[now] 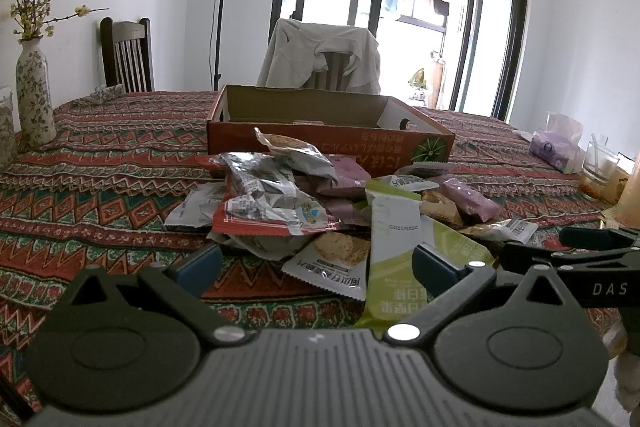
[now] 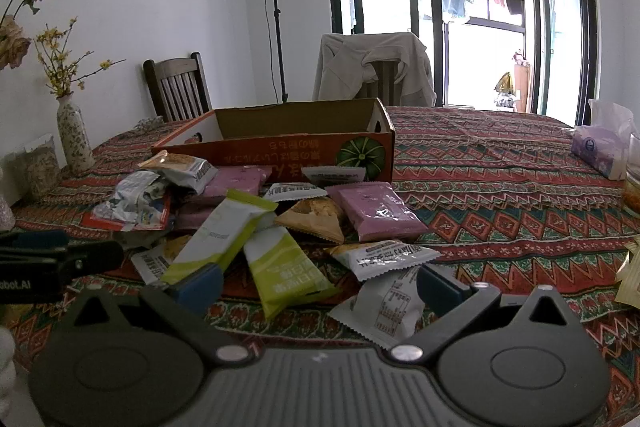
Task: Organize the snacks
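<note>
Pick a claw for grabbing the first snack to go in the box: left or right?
Right, probably. The open right claw has a green-and-white packet lying loose between its fingers, clear of the pile. The left claw, also open, faces overlapped packets. The cardboard box sits just beyond the pile for both.

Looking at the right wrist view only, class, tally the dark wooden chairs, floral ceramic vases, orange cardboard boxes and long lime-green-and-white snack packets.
Dark wooden chairs: 2
Floral ceramic vase: 1
Orange cardboard box: 1
Long lime-green-and-white snack packets: 2
Total: 6
</note>
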